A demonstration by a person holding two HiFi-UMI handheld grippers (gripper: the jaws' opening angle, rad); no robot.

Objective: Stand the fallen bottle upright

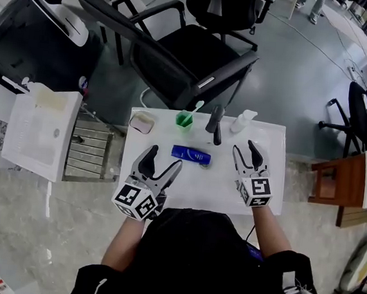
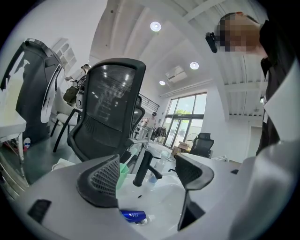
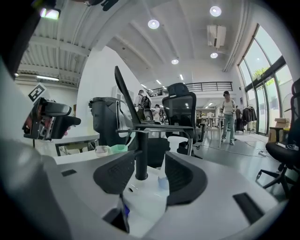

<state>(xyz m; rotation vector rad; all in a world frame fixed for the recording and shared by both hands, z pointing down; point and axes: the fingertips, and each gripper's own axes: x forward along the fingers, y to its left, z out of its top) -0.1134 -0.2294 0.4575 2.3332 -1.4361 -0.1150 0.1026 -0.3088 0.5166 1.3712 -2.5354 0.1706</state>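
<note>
The bottle is dark blue, with pale print on its side and what looks like a clear cap. It lies flat on its side near the middle of the white surface. In the head view it runs left to right, cap end toward the right.

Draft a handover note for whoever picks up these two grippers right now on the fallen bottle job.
Left gripper: fingers apart, empty, just left of the bottle at the near side.
Right gripper: fingers apart, empty, right of the bottle.
Blue bottle: lying on its side mid white table, between the grippers, untouched.
Behind it: black faucet, green cup and white pump bottle.
Done: nothing yet.
Left: grip the blue bottle and stand it upright, probably clear of the faucet.
</note>
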